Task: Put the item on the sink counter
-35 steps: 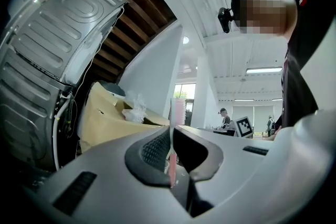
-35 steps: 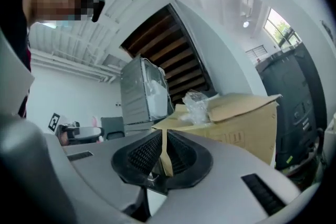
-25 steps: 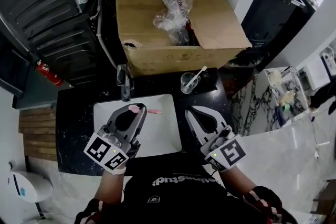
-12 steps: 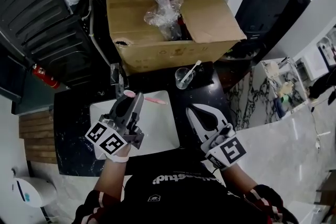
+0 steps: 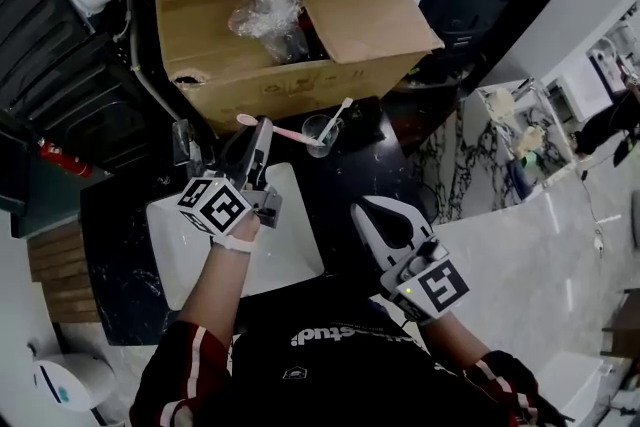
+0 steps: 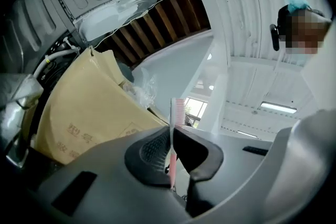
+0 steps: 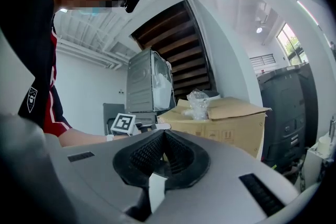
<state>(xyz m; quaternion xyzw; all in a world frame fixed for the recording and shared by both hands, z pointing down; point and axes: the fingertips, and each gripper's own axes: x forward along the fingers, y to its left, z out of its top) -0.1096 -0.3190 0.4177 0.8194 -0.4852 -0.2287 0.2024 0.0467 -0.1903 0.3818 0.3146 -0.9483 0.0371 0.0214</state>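
In the head view my left tongs [image 5: 262, 133] grip the pink toothbrush [image 5: 288, 132] crosswise above the dark surface [image 5: 380, 155], between sink [image 5: 290, 250] and cardboard box [image 5: 290, 85], near a clear cup [image 5: 320, 130]; the left gripper view shows the brush pinched between the pads; the right gripper view shows my right tongs [image 7: 161, 138] pressed together, empty.

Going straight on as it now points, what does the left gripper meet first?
Most likely the front of the cardboard box, beyond the left gripper and its clamped pink toothbrush; the glass cup sits right of that line. Depth is unclear.
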